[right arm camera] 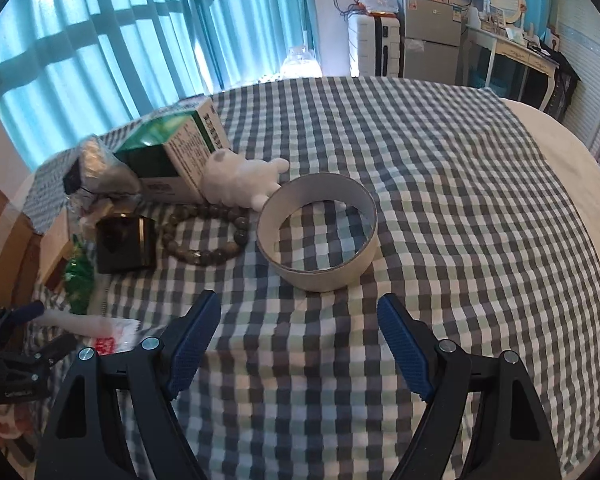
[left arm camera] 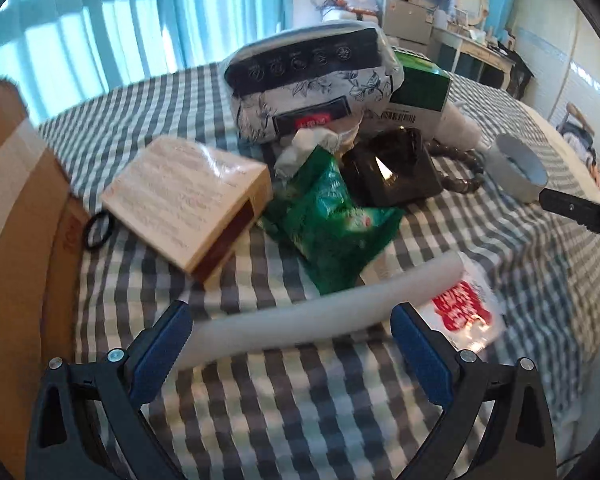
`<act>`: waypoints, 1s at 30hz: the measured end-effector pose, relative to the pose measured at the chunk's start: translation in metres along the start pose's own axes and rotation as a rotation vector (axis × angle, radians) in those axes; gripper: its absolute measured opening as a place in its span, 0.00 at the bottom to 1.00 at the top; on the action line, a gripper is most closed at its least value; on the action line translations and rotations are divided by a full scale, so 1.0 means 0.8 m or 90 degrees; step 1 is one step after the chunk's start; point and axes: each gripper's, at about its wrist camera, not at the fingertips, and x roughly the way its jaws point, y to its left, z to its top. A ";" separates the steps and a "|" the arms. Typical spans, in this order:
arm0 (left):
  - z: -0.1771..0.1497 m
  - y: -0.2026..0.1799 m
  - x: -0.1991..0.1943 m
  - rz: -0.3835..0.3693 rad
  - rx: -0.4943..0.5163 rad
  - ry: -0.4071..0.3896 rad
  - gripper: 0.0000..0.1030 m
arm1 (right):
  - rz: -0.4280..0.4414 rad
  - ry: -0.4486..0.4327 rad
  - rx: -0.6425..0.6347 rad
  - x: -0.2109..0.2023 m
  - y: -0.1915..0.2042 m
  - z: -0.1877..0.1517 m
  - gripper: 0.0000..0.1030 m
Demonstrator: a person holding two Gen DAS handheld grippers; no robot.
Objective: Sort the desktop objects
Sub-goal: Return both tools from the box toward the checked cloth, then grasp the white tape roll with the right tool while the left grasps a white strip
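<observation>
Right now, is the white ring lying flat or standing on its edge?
Flat. The ring rests on the checked cloth, its opening facing up, the cloth showing through it.

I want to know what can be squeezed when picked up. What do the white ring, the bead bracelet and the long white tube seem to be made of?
The wide white ring looks like stiff matt card: a thin wall standing by itself, duller inside. The brownish bead bracelet seems polished stone or wood; its beads glint. The long white tube looks like soft matt foam, though blur leaves that open.
</observation>
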 end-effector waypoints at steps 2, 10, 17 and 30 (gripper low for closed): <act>-0.003 -0.010 0.007 0.016 0.045 -0.012 0.99 | 0.008 0.011 0.012 0.007 -0.005 0.000 0.79; -0.015 -0.014 0.010 -0.009 0.087 -0.023 0.99 | 0.001 0.021 0.034 0.026 -0.027 0.008 0.79; -0.020 -0.021 0.017 -0.024 0.111 0.008 0.97 | -0.013 0.010 -0.014 0.039 -0.014 0.020 0.79; -0.009 -0.030 0.012 -0.052 0.119 -0.026 0.45 | -0.049 -0.009 -0.063 0.060 0.017 0.016 0.79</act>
